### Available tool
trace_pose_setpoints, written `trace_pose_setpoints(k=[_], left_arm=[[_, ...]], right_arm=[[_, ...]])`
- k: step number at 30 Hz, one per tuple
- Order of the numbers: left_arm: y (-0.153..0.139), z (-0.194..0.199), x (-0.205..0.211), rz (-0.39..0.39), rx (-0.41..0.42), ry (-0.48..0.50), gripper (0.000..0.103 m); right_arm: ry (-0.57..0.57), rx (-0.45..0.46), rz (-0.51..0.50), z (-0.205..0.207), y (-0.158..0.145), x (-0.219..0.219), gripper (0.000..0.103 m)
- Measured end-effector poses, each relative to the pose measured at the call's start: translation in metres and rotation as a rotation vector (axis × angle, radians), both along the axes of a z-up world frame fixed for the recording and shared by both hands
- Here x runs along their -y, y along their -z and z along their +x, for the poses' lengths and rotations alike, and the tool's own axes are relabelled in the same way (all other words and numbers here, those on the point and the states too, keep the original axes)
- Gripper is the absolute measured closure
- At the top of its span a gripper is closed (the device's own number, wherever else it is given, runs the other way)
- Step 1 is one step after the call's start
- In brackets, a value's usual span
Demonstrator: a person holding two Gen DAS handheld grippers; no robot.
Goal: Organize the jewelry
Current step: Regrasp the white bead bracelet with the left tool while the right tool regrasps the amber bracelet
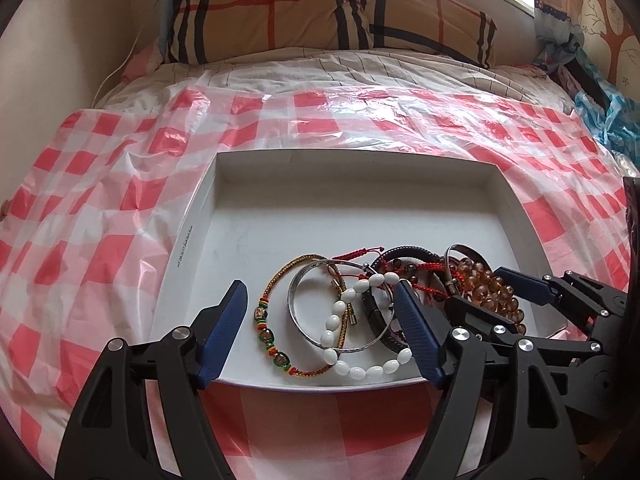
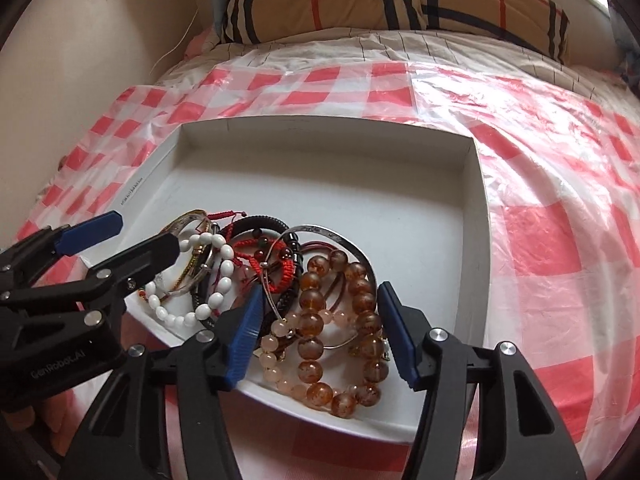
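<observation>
Bracelets [image 1: 352, 312] in tray [image 1: 256, 208] | both fingers spread, empty | amber beads [image 2: 320, 344] clearest right

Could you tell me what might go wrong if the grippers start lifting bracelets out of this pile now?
1. The red cord bracelet is tangled with the amber bead bracelet and a silver bangle; lifting one may drag others.
2. The white tray sits on slippery plastic sheeting over a bed, so it could slide or tip.

Both wrist views sit low and close at the near edge of the white tray [image 1: 192, 240], facing the far plaid pillow [image 1: 280, 12]; left view covers tray's left, right view its right; both share the bracelet pile [image 2: 280, 280]
</observation>
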State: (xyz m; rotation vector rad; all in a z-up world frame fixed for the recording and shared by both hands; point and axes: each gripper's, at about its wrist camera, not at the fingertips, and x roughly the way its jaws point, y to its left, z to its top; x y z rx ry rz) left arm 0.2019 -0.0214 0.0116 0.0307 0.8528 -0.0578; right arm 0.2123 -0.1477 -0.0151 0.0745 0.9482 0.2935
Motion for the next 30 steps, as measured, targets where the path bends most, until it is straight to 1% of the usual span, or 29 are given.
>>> trace_pose_setpoints(k=[2,4,6,7,8,10,12,13,14,15,16,17,18,19,20,22,24,25,30], left_arm=[[-0.002,0.000,-0.003,-0.028,0.004,-0.002,0.028],[-0.003,0.000,-0.007,-0.027,0.000,-0.015,0.028],[0.000,0.001,-0.008,-0.015,-0.013,-0.019,0.028],[0.002,0.003,-0.008,-0.018,-0.021,-0.019,0.028],[0.004,0.004,-0.007,-0.019,-0.033,-0.011,0.028],[0.013,0.006,0.000,-0.018,-0.060,0.014,0.023],[0.020,0.008,-0.001,-0.067,-0.087,0.017,0.022],[0.023,0.009,-0.001,-0.093,-0.104,0.025,0.024],[0.025,0.010,-0.001,-0.122,-0.115,0.045,0.034],[0.026,0.010,-0.001,-0.132,-0.121,0.051,0.039],[0.025,0.009,-0.001,-0.147,-0.130,0.060,0.050],[0.025,0.009,-0.001,-0.174,-0.142,0.076,0.055],[0.025,0.008,0.000,-0.197,-0.148,0.090,0.060],[0.024,0.008,0.001,-0.210,-0.158,0.103,0.081],[0.024,0.008,0.003,-0.203,-0.173,0.115,0.096],[0.023,0.007,0.003,-0.175,-0.162,0.104,0.096],[0.020,0.006,-0.001,-0.174,-0.151,0.090,0.096],[0.016,0.006,-0.003,-0.176,-0.138,0.081,0.096],[-0.002,0.002,-0.018,-0.196,-0.081,0.049,0.097]], right_arm=[[-0.004,-0.012,0.039,0.000,-0.002,0.005,0.047],[-0.013,-0.019,0.051,-0.001,-0.005,0.008,0.047],[-0.033,-0.028,0.008,-0.002,-0.005,0.005,0.045],[-0.033,-0.024,-0.026,-0.003,-0.004,0.003,0.037],[-0.036,-0.012,-0.057,-0.005,-0.003,0.001,0.034],[-0.038,0.005,-0.089,-0.007,-0.002,-0.002,0.033],[-0.044,0.038,-0.123,-0.009,-0.001,-0.008,0.033],[-0.054,0.056,-0.142,-0.011,-0.001,-0.011,0.033],[-0.067,0.062,-0.145,-0.011,-0.001,-0.013,0.042],[-0.088,0.062,-0.136,-0.012,-0.001,-0.017,0.048],[-0.100,0.058,-0.128,-0.013,-0.002,-0.019,0.059],[-0.112,0.051,-0.118,-0.013,-0.003,-0.021,0.069],[-0.120,0.044,-0.105,-0.013,-0.004,-0.021,0.073],[-0.124,0.038,-0.091,-0.013,-0.005,-0.020,0.080],[-0.122,0.035,-0.078,-0.012,-0.006,-0.018,0.082],[-0.113,0.035,-0.063,-0.012,-0.008,-0.013,0.084],[-0.095,0.046,-0.062,-0.013,-0.011,-0.008,0.087],[-0.089,0.047,-0.049,-0.012,-0.012,-0.006,0.091],[-0.077,0.046,0.064,-0.011,-0.020,0.005,0.091]])
